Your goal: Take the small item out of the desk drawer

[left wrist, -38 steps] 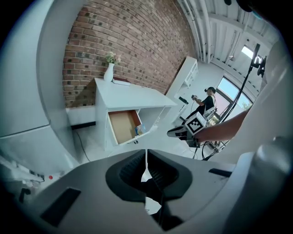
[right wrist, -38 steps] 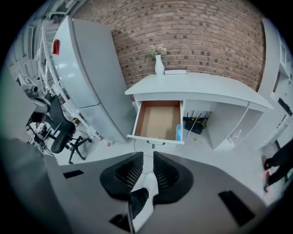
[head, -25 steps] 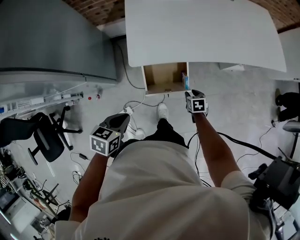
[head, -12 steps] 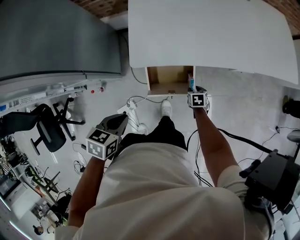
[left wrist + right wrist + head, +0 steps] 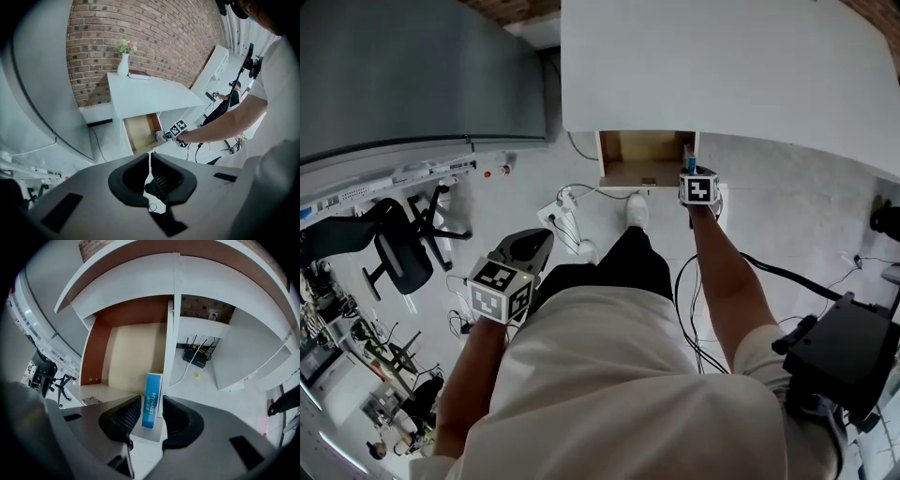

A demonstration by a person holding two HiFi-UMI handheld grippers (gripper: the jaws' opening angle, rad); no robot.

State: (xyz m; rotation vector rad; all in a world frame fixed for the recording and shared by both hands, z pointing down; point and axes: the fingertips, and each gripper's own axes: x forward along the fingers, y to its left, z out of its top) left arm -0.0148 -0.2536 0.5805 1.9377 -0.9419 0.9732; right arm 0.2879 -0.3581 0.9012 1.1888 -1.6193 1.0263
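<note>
We find the wood-lined drawer (image 5: 129, 357) of the white bench (image 5: 712, 66) standing open, so access to the contents is already secured. The task's thing, a small upright blue cardboard box (image 5: 153, 387) with white lettering, stands inside the drawer at its front right corner, just beside the right-hand wall. It has not been lifted. The right gripper (image 5: 151, 404) is presented at the drawer front with its jaws spread, one on each side of the box. In the right gripper view we see a narrow gap on both sides, so we judge that no pinch has been made. The left gripper (image 5: 149, 157) hangs low at the person's left side, well apart from the drawer. Its jaws are pressed together with only a thin slit between them, and they hold nothing. The head view confirms the right arm reaching to the drawer's right corner. In our assessment the approach is essentially complete. What remains is to close the right jaws on the box, raise it clear of the drawer wall and front edge, and bring it out. The box looks light and narrow, and we judge that an off-centre closure could tip it against the wall.
</note>
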